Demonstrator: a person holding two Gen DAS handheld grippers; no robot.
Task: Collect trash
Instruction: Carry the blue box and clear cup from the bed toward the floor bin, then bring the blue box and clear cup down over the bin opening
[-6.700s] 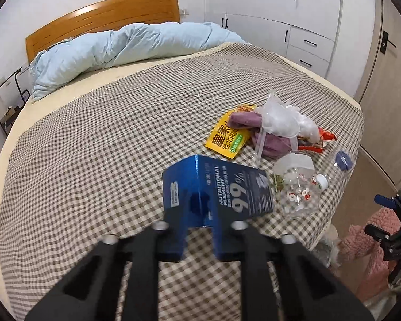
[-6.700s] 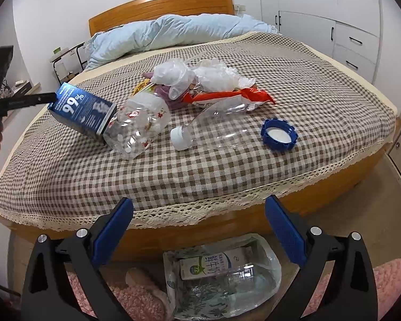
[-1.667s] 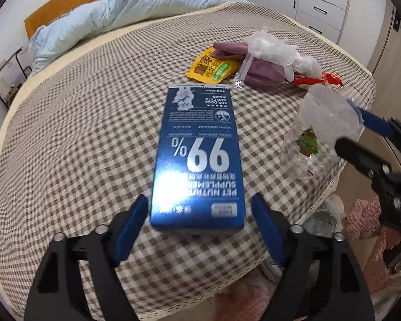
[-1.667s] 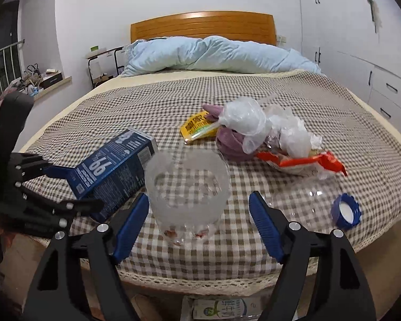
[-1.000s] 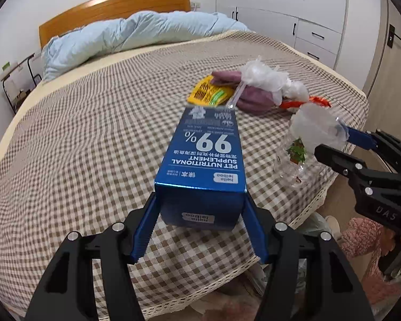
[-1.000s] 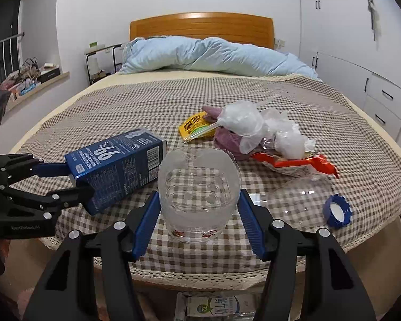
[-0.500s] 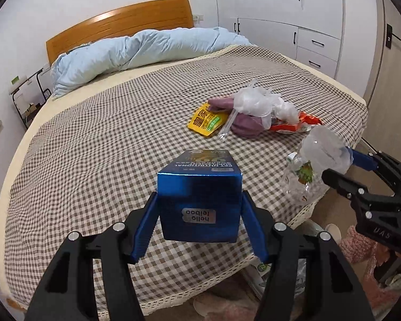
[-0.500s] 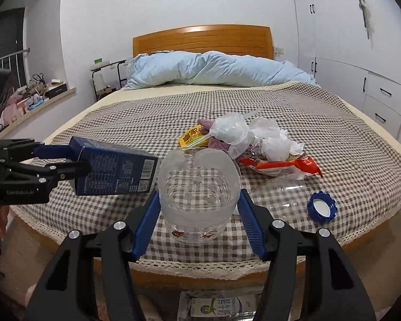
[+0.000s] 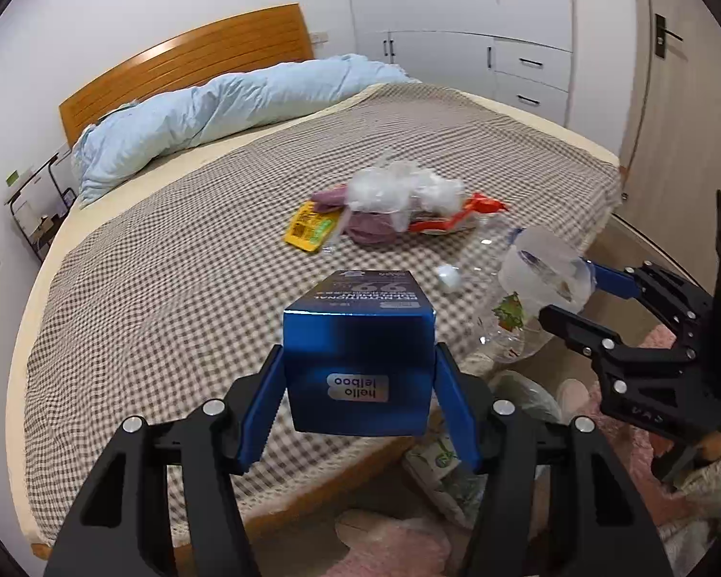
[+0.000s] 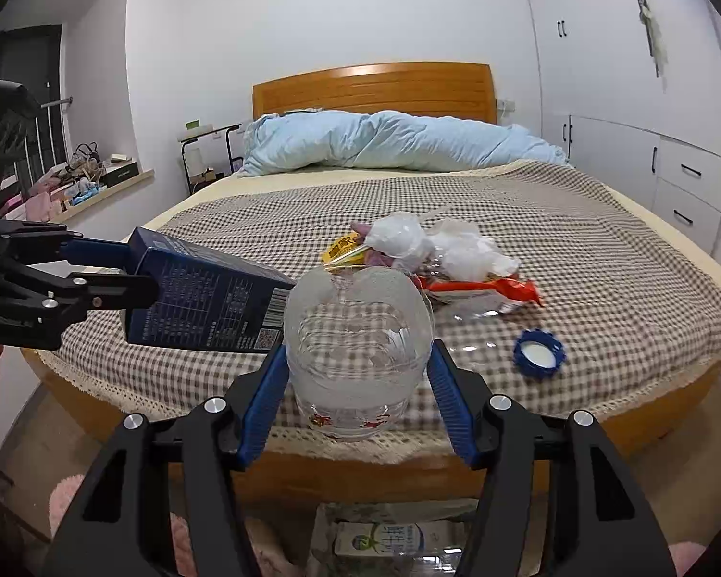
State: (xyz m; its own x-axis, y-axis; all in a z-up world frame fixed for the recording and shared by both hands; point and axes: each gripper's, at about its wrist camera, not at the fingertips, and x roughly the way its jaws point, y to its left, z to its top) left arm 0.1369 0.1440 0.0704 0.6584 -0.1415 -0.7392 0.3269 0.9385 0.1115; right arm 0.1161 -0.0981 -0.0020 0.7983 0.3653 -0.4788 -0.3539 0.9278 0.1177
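Left wrist view: the left gripper clamps a blue pet-supplement box, the right gripper a clear plastic bottle, both lifted off the bed, probably bound for the trash bag on the floor beside it.

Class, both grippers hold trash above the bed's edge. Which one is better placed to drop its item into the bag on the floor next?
Probably right. The right gripper holds the clear plastic jar with the trash bag directly beneath; the left gripper, gripping the blue box, sits further aside.
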